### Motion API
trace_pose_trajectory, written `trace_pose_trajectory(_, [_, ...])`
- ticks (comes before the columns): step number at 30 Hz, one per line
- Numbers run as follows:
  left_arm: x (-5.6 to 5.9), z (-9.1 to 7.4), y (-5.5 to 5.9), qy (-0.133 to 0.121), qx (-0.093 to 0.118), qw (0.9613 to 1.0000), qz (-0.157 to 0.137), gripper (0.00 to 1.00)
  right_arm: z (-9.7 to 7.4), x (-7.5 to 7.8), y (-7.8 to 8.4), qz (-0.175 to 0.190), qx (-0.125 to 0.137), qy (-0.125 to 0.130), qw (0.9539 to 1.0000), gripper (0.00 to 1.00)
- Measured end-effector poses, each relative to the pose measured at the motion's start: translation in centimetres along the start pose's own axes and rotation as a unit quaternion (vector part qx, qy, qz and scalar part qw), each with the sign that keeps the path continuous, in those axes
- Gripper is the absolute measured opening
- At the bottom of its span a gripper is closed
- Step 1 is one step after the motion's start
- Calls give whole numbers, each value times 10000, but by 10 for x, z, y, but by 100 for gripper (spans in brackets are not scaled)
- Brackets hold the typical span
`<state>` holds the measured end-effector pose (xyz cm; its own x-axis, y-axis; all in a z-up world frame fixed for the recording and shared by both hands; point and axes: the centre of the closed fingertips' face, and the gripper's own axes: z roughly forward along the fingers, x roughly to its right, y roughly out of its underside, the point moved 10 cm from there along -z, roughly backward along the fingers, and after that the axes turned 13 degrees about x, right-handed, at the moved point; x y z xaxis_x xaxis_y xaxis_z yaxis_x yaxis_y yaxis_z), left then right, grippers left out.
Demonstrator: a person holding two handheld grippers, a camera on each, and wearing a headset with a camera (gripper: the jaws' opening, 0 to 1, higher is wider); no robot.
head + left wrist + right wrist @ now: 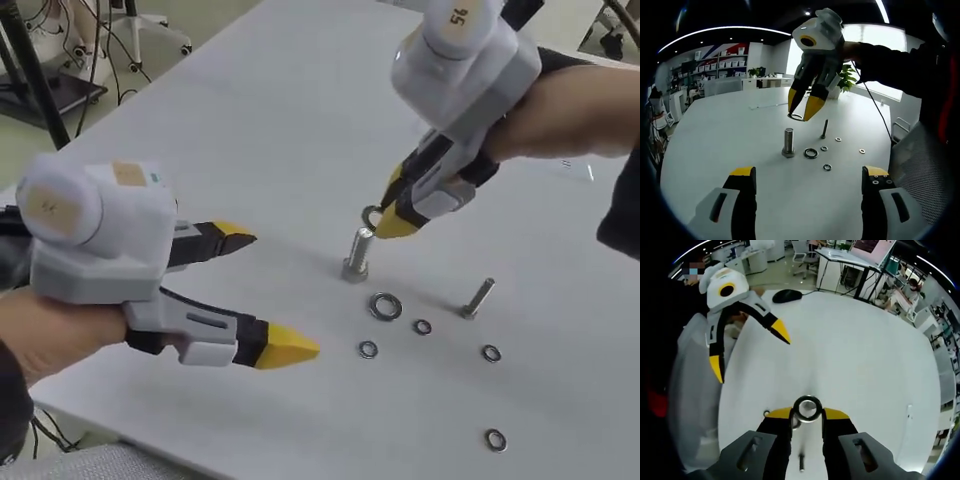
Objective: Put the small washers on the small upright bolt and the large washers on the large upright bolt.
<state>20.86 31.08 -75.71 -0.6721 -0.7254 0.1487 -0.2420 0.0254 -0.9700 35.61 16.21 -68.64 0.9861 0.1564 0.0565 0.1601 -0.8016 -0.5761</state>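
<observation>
Right gripper [395, 215] is pinched shut on a washer [372, 217], which looks like a large one. It hangs just above the large bolt [357, 255] and slightly off to one side, not yet over the tip. Left gripper [265, 292] is wide open, holding nothing, well away from the bolt on the person's side. Risks: the washer seems nipped by its edge only, so it could twist or pop out on the way down. If the hole isn't centred it catches the bolt tip, and a sideways nudge could tip the bolt, since nothing steadies it. A drop would land it among the loose parts: a second large washer [385, 306] lies just beside the bolt's base, with small washers [422, 327] scattered beyond it around the small bolt [477, 298]. Hard to read: in the right gripper view the jaws cover most of the large bolt, so hole-to-bolt alignment can't be judged there. How much rim sits inside the jaws is hidden too.
</observation>
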Motion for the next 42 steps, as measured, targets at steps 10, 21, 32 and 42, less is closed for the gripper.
trace_pose_trajectory(10, [-1,5,2,70,-27,10000,-8,87,12,9,3,15,-143,-114,9998,23])
trace_pose_trajectory(21, [-3,5,4,77,-58,9999,-31,86,23,11,5,-44,-319,-185,9993,23])
trace_pose_trajectory(32, [-4,5,4,94,-45,9999,-50,86,29,12,6,-61,-465,-218,9987,23])
trace_pose_trajectory(42, [-6,5,8,75,-37,9999,-87,86,42,15,8,-130,-615,-250,9977,23])
